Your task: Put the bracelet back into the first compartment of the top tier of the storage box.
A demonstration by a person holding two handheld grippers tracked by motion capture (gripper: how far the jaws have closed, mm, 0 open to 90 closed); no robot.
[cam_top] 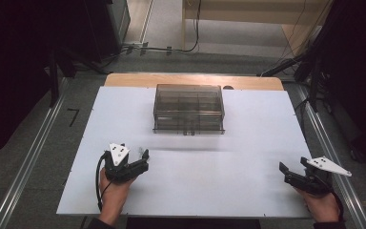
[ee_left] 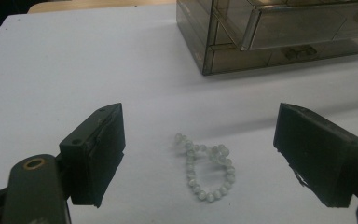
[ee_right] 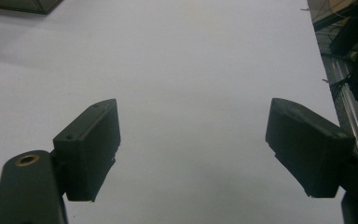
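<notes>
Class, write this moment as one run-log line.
left hand-held gripper: open over bead bracelet | right hand-held gripper: open, nothing held | drawer box: shut, at table's far side

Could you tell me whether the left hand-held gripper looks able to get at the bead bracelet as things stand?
Probably yes. The left hand-held gripper has its jaws wide apart, and the bead bracelet lies loose on the white table between them, with nothing on or against it. The smoky drawer box stands well beyond.
</notes>
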